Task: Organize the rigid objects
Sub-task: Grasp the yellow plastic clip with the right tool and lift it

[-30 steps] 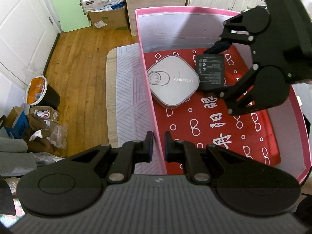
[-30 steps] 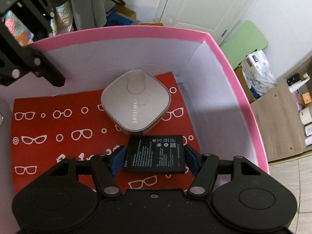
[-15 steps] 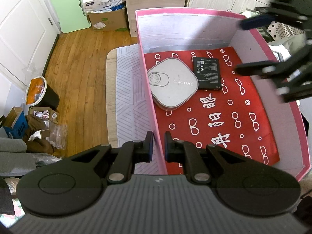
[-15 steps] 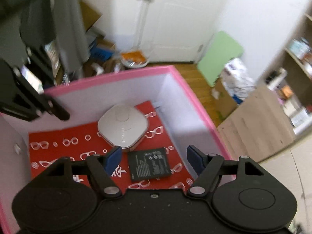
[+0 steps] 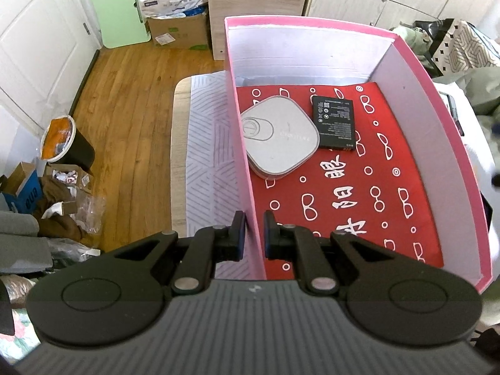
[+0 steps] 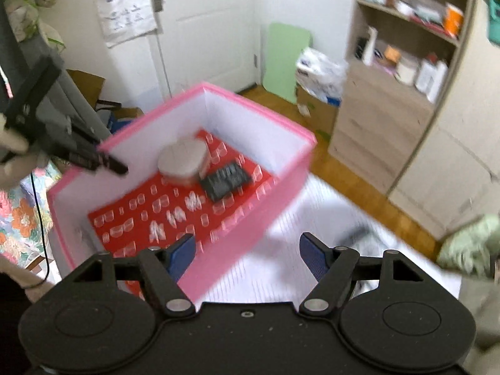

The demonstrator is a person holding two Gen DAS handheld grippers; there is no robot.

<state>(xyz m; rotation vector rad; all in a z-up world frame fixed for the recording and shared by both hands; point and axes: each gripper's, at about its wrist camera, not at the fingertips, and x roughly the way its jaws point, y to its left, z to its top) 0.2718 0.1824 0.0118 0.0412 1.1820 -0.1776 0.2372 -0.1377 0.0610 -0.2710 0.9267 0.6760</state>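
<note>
**Two items lie in the pink box, one gripper pinching its wall**

Two rigid things sit on the red patterned liner (image 5: 359,206) inside the pink box (image 5: 450,143): a grey rounded-square case (image 5: 279,139) and a flat black battery (image 5: 335,122). The case lies close to the box's left wall, toward the far end. The battery lies flat just to the right of the case, its near-left corner touching or almost touching the case's edge; which of the two cannot be told. The nearer half of the liner shows only its white glasses print and characters.

The left gripper (image 5: 252,234) straddles the box's near-left wall, one finger outside and one inside, clenched onto the thin pink-edged panel. From the right wrist view the same left gripper (image 6: 109,164) appears at the box's rim, black and slightly blurred.

The right gripper (image 6: 247,257) is up above and outside the box, over its near pink wall and the white patterned surface (image 6: 312,218) beside it. Its blue-padded fingers (image 6: 312,257) are spread wide with nothing between them. This view is smeared by motion, yet the case (image 6: 182,164) and the battery (image 6: 225,179) can be made out side by side in the box (image 6: 243,231).

The box rests on a pale striped mat (image 5: 206,162) on a light wooden tabletop. Beyond are a wooden floor (image 5: 125,106), a green panel (image 5: 115,6) leaning at the wall, a cardboard carton (image 5: 178,31) and a black bin (image 5: 67,147).
</note>
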